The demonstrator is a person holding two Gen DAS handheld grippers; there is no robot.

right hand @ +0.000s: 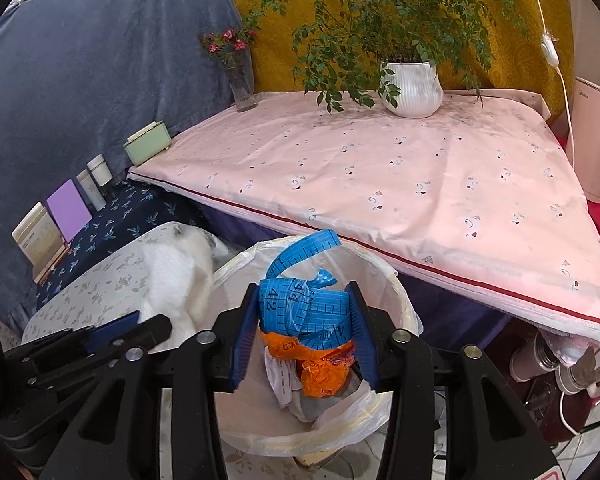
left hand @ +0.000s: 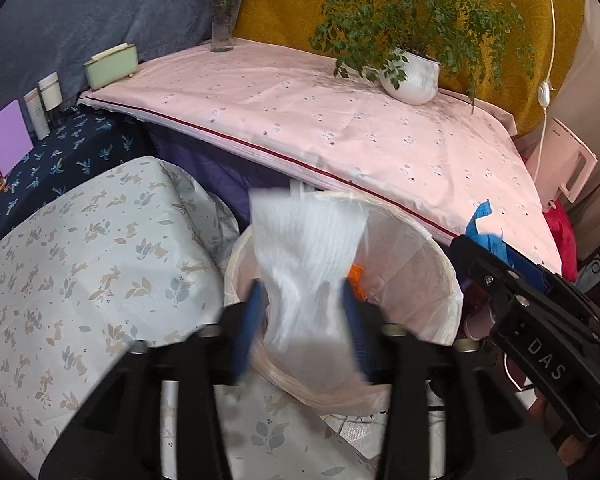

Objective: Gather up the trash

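Observation:
A round trash bin (left hand: 432, 276) lined with a clear bag stands below the pink table; it also shows in the right wrist view (right hand: 384, 280). Orange wrappers (right hand: 324, 368) and paper lie inside it. My left gripper (left hand: 300, 320) is shut on a crumpled white paper towel (left hand: 308, 256) and holds it over the bin's near rim. My right gripper (right hand: 306, 320) is shut on a bundled blue measuring tape (right hand: 304, 308) and holds it over the bin's opening. The right gripper also shows at the right of the left wrist view (left hand: 480, 240).
A pink tablecloth (right hand: 400, 184) covers the table behind the bin, bearing a white plant pot (right hand: 412, 88) and a flower vase (right hand: 242, 80). A leaf-print covered surface (left hand: 80, 272) lies left of the bin. Bottles and cards (right hand: 68, 204) stand on a dark blue cloth at far left.

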